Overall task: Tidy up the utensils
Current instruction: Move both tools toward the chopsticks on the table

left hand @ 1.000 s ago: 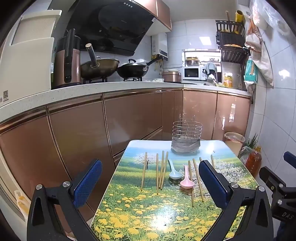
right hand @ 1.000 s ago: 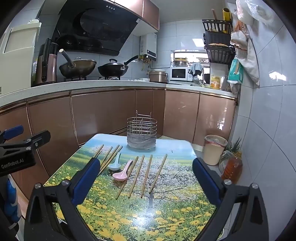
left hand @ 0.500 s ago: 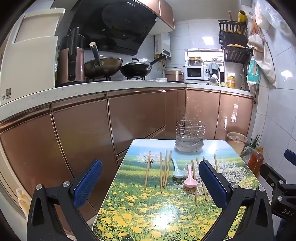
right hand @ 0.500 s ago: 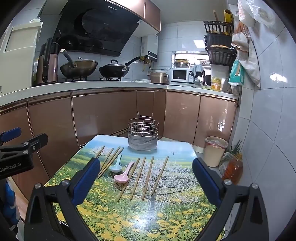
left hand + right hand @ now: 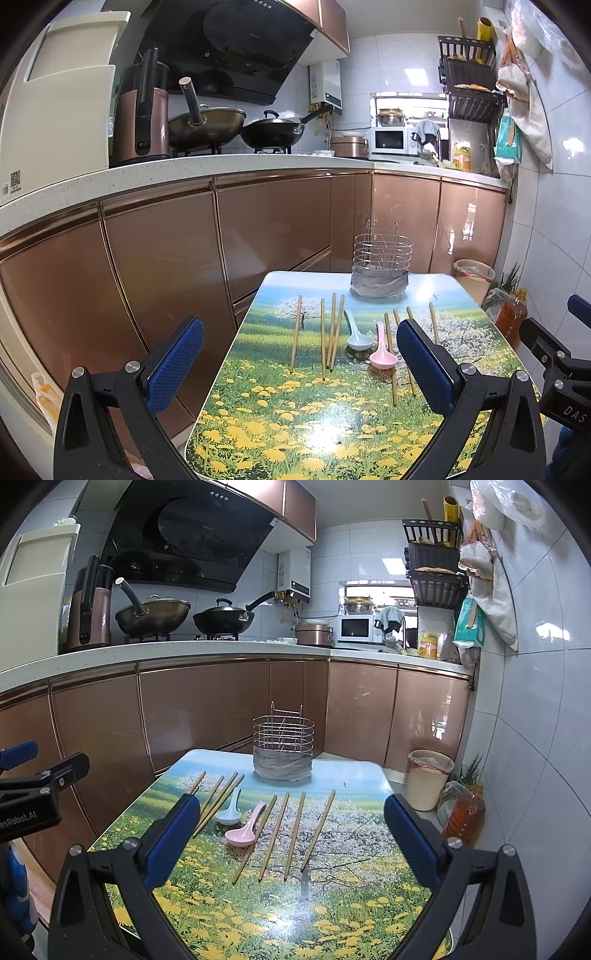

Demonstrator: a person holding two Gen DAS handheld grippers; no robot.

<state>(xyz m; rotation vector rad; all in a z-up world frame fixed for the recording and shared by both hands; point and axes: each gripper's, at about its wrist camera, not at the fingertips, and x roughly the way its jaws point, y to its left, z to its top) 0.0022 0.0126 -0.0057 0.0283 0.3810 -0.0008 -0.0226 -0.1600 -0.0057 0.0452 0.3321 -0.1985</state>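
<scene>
Several wooden chopsticks (image 5: 296, 338) (image 5: 293, 834) lie in two groups on a small table (image 5: 332, 435) (image 5: 332, 915) printed with a flower meadow. Between the groups lie a pale blue spoon (image 5: 357, 334) (image 5: 229, 810) and a pink spoon (image 5: 382, 350) (image 5: 245, 829). A wire utensil basket (image 5: 381, 267) (image 5: 283, 746) wrapped in grey at its base stands at the table's far edge. My left gripper (image 5: 301, 363) hovers open above the near left of the table. My right gripper (image 5: 291, 840) is open over the near end of the right chopstick group. Neither holds anything.
Copper-coloured cabinets (image 5: 184, 258) run along the left and back under a white counter with woks and appliances. A beige bin (image 5: 428, 782) and an oil bottle (image 5: 465, 812) stand on the floor right of the table, by a tiled wall.
Both cameras have shifted slightly, so the table and utensils sit a little further right in the left view. The utensils have not moved, and both grippers stay open.
</scene>
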